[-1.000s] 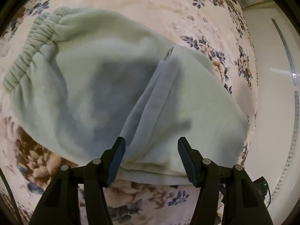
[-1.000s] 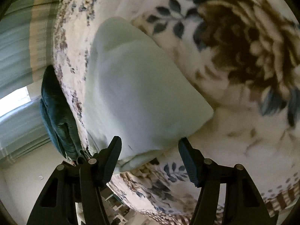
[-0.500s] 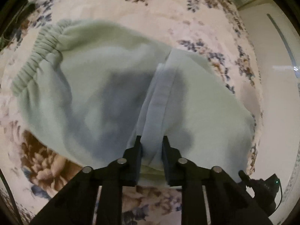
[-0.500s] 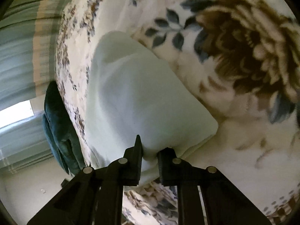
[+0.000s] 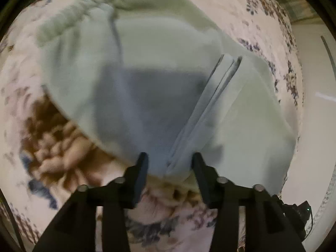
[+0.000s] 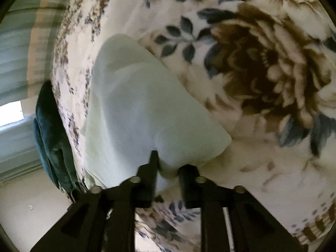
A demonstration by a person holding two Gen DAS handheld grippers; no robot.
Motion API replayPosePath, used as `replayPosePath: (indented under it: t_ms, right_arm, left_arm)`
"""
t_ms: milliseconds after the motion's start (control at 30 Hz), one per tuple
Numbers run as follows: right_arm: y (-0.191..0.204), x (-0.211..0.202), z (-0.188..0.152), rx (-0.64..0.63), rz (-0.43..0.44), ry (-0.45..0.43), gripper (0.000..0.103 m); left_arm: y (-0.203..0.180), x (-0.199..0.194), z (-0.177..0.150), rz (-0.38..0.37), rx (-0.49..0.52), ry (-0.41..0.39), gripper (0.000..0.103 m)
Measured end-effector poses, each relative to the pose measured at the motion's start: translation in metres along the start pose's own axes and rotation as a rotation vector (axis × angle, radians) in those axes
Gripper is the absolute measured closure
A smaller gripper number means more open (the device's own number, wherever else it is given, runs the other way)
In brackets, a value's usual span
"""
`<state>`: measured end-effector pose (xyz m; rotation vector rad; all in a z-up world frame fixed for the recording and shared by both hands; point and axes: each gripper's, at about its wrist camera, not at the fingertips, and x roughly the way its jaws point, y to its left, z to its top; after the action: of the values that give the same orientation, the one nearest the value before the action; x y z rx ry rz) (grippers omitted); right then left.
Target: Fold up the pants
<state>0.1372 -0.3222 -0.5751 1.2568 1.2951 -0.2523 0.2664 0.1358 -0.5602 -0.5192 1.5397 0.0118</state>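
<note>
Motion blur softens the left wrist view, and the near hem of the pale green pants is hidden behind the left gripper. Its jaws have just been opening and stand apart around a fabric fold. The pants lie on the floral bedspread, waistband far, hem at the near edge. The right gripper, jaws likewise just opening, still pinches a fold.

1. We find no readable text, label, brand, number or sign in the left wrist view.
2. We find none in the right wrist view either; the printed cloth there carries only flowers and leaves.
</note>
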Motion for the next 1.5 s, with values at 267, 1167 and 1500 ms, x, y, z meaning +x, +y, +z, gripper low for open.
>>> replayPosePath:
  t_ms: [267, 1167, 1500]
  right_arm:
    - [0.065, -0.037, -0.009, -0.361, -0.267, -0.074, 0.027]
    - [0.186, 0.060, -0.097, -0.741, -0.607, -0.207, 0.002]
    - [0.131, 0.098, -0.126, -0.326, -0.188, 0.077, 0.002]
  left_arm:
    - [-0.047, -0.045, 0.008, 0.119, 0.164, -0.148, 0.040]
    - [0.120, -0.057, 0.037, 0.228, -0.064, -0.247, 0.002]
    - [0.148, -0.051, 0.043, 0.161, -0.149, -0.216, 0.003]
